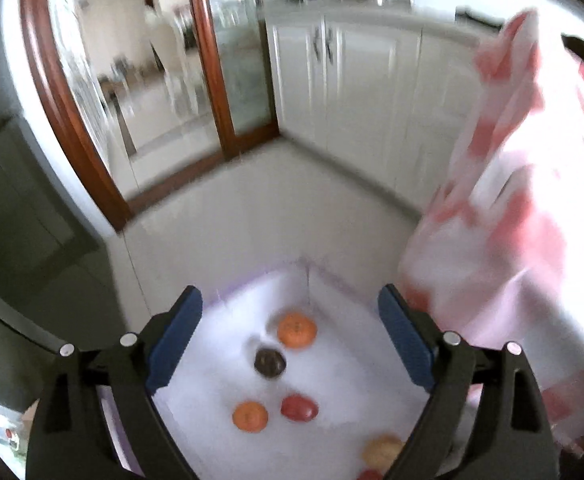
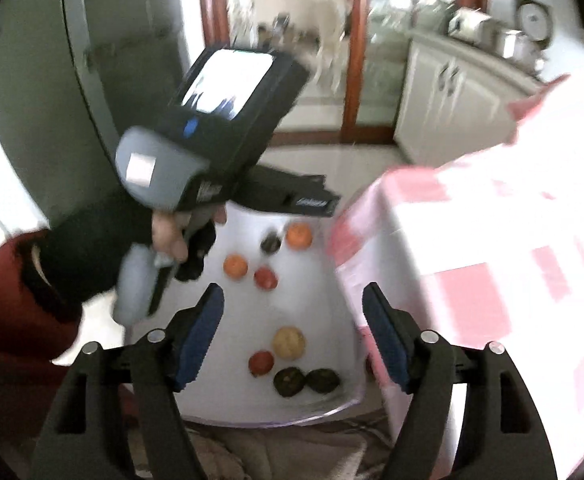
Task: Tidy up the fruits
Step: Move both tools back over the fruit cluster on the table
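Several fruits lie loose in a white tray (image 2: 316, 304) on the floor. The right wrist view shows two oranges (image 2: 299, 236) (image 2: 235, 267), a small dark fruit (image 2: 270, 243), two red fruits (image 2: 266, 278) (image 2: 261, 362), a yellow fruit (image 2: 289, 343) and two dark green fruits (image 2: 289, 382). My right gripper (image 2: 293, 286) hangs open and empty above the tray. In the left wrist view my left gripper (image 1: 289, 292) is open over an orange (image 1: 297, 330), the dark fruit (image 1: 270, 362) and a red fruit (image 1: 299, 408), holding nothing. Both pictures are blurred.
A table under a pink and white checked cloth (image 2: 492, 260) stands right beside the tray (image 1: 352, 380). A hand (image 2: 168, 236) in a dark red sleeve holds the other tool's handle. A grey fridge (image 2: 32, 100), white cabinets (image 1: 352, 80) and a wood-framed glass door (image 1: 212, 60) surround the floor.
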Demonstrator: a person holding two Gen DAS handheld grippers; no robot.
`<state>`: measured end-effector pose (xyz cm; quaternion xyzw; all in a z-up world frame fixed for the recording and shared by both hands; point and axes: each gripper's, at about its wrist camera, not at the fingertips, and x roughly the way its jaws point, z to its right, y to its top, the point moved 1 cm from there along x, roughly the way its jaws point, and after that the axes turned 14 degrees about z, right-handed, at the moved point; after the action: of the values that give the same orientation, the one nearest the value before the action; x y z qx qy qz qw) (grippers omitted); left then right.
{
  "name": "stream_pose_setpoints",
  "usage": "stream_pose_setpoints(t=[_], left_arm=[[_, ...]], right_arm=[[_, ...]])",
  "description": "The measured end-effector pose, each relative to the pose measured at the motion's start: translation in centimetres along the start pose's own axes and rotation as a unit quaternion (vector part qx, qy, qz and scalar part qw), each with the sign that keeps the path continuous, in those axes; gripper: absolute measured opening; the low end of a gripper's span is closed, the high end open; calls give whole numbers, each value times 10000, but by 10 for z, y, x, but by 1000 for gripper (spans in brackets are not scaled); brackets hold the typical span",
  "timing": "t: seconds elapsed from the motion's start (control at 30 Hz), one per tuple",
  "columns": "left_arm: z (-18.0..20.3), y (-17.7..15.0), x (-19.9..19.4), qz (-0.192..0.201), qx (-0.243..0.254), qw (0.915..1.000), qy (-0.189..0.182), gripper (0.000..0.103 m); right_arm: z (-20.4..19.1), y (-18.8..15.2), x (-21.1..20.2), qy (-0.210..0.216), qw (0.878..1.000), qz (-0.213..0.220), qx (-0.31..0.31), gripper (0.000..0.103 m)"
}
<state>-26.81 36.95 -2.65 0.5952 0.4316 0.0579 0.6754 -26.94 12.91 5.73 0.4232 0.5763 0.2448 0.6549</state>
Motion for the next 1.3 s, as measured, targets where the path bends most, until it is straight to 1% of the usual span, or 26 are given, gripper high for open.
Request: stream_pose_setpoints(t=[0.03, 0.07, 0.1, 0.13, 0.2, 0.23, 0.3, 0.4, 0.43, 0.47, 0.5, 0.53, 0.57, 0.6, 0.7, 0.73, 0.77, 0.87, 0.93, 1.03, 1.1, 1.17, 1.2, 1.27, 1.3], left_arm=[[5, 8, -13, 267, -15, 9996, 33, 98], [10, 18, -24, 529, -39, 9986, 28, 101], [18, 28, -38, 829, -74, 9965, -45, 101], [23, 38, -51, 1071, -94, 9940, -216, 101], [43, 52, -70, 1280, -70, 9898, -613, 101], [54, 59, -77, 1321, -35, 9878, -824, 101], [84, 72, -91, 1402, 88, 9818, -1277, 101], [138, 87, -102, 1374, 231, 9726, -1861, 101], [163, 92, -103, 1282, 240, 9673, -2174, 101], [185, 96, -103, 1212, 241, 9630, -2394, 101], [203, 98, -102, 1162, 253, 9598, -2543, 101], [232, 101, -97, 1088, 289, 9551, -2740, 101], [247, 102, -92, 1052, 314, 9530, -2823, 101], [276, 102, -88, 977, 357, 9499, -2949, 101], [346, 106, -69, 688, 294, 9450, -3185, 101], [370, 108, -62, 593, 199, 9437, -3247, 101], [386, 108, -57, 534, 126, 9430, -3282, 101], [439, 115, -32, 275, -253, 9422, -3329, 101], [459, 118, -20, 123, -520, 9415, -3326, 101], [483, 122, 3, -103, -942, 9430, -3190, 101], [492, 123, 19, -209, -1290, 9438, -3037, 101], [492, 124, 29, -184, -1624, 9423, -2921, 101], [491, 124, 35, -129, -1785, 9403, -2895, 101], [487, 123, 41, -83, -1877, 9388, -2886, 101], [482, 123, 43, -50, -1989, 9348, -2941, 101]], right_arm=[[11, 5, -18, -69, 9996, 243, 123, 77], [19, 9, -27, -145, 9988, 419, 200, 78], [26, 12, -39, -245, 9977, 578, 267, 79], [35, 15, -54, -394, 9958, 755, 343, 81], [56, 18, -77, -726, 9910, 1011, 497, 84], [69, 16, -92, -947, 9869, 1139, 633, 85], [92, 8, -109, -1255, 9803, 1259, 863, 86], [134, -11, -132, -1956, 9651, 1265, 1196, 86], [149, -19, -139, -2227, 9577, 1238, 1339, 86], [161, -25, -147, -2404, 9515, 1222, 1481, 86], [175, -32, -154, -2546, 9452, 1216, 1644, 86], [189, -41, -162, -2727, 9360, 1241, 1849, 86], [200, -49, -171, -2860, 9290, 1262, 1980, 86], [217, -58, -180, -3040, 9195, 1268, 2146, 86], [253, -84, -198, -3454, 8982, 1168, 2456, 86], [268, -92, -205, -3652, 8879, 1100, 2572, 86], [280, -100, -213, -3774, 8806, 1064, 2662, 86], [327, -120, -225, -4006, 8563, 1045, 3088, 86], [359, -132, -237, -4104, 8390, 1137, 3386, 86], [393, -142, -247, -4224, 8194, 1259, 3666, 86], [412, -146, -251, -4232, 8110, 1308, 3823, 86], [434, -146, -249, -4141, 8047, 1370, 4028, 86], [447, -144, -248, -4105, 7998, 1420, 4143, 86], [461, -137, -244, -4089, 7950, 1501, 4222, 86], [468, -132, -241, -4106, 7936, 1530, 4222, 86]])
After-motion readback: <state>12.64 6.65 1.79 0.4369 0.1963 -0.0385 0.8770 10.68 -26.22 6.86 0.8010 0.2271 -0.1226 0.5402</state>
